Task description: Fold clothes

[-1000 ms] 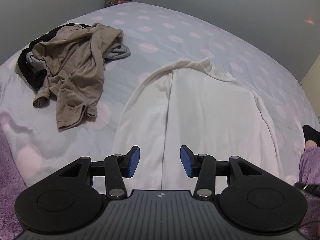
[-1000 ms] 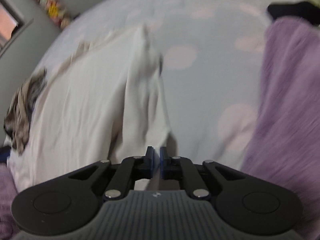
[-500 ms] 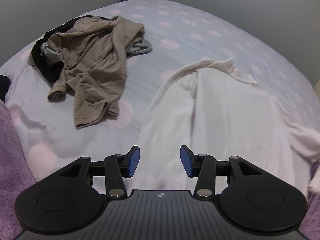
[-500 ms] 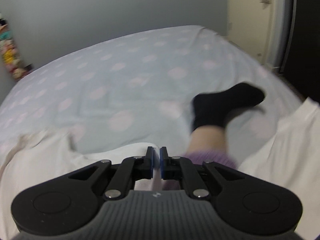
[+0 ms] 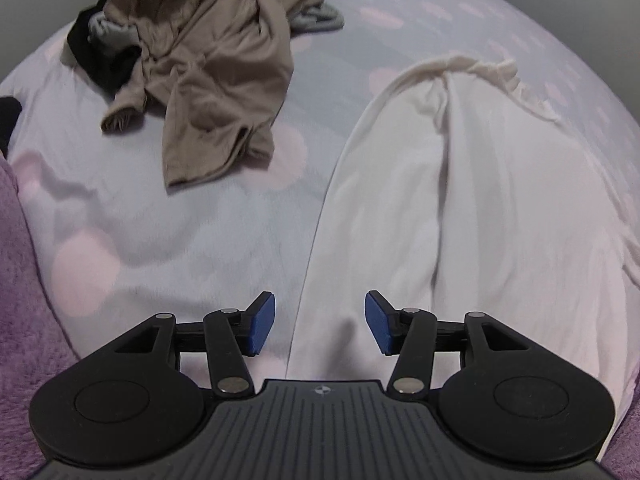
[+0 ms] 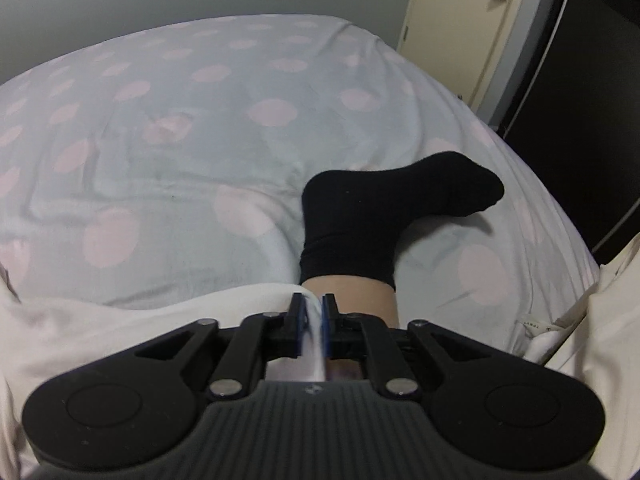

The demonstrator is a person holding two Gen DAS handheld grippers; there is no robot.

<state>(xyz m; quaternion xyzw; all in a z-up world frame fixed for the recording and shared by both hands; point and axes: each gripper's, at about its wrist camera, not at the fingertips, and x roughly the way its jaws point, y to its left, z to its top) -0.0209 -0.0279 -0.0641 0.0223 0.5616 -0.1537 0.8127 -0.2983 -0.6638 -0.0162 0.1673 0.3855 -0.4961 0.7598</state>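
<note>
A white garment [image 5: 460, 200] lies spread on the bed, its left edge running down between my left gripper's fingers. My left gripper [image 5: 320, 322] is open and empty, low over the garment's near left edge. My right gripper [image 6: 313, 312] is shut on a fold of the white garment [image 6: 120, 332], which drapes to the left and below it. More white cloth with a label [image 6: 568, 320] hangs at the right edge of the right wrist view.
A crumpled tan garment [image 5: 216, 64] lies on darker and grey clothes at the far left of the polka-dot bedsheet [image 5: 160, 220]. The person's foot in a black sock [image 6: 380, 208] rests on the bed ahead of the right gripper. Purple fleece [image 5: 20, 280] at left.
My right gripper swung from facing the garment to facing the foot and bed edge, still shut on white cloth. My left gripper moved left and lower toward the garment's left edge, still open.
</note>
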